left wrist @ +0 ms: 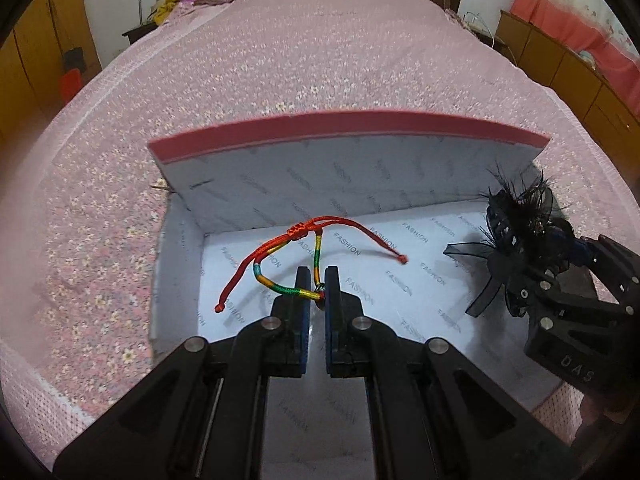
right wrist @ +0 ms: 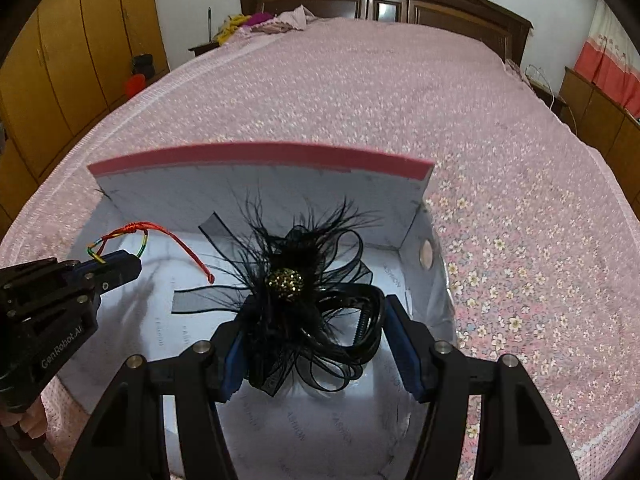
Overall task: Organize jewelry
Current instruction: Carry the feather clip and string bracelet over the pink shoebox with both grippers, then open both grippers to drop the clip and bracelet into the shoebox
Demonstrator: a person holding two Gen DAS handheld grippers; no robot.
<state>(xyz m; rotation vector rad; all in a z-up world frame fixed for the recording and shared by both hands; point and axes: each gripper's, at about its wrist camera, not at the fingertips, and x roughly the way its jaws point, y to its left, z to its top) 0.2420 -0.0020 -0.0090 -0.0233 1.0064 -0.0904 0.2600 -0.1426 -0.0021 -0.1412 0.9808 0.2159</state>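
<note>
A braided cord bracelet (left wrist: 316, 248), red with green and yellow bands, hangs from my left gripper (left wrist: 318, 286), which is shut on it above the open box's white floor (left wrist: 400, 248). The bracelet also shows in the right wrist view (right wrist: 120, 240), pinched in the left gripper (right wrist: 116, 268). My right gripper (right wrist: 316, 344) is shut on a black feathered hair clip (right wrist: 296, 292) with a gold beaded centre, held over the box floor (right wrist: 304, 420). In the left wrist view the hair clip (left wrist: 516, 236) and right gripper (left wrist: 532, 264) are at the right.
The box's raised lid (left wrist: 348, 160) with a pink edge stands at the back, printed "FASHION". The box sits on a bed with a pink floral sheet (right wrist: 440, 100). Wooden cabinets (right wrist: 60, 60) line the left wall. Clothes (right wrist: 260, 22) lie by the headboard.
</note>
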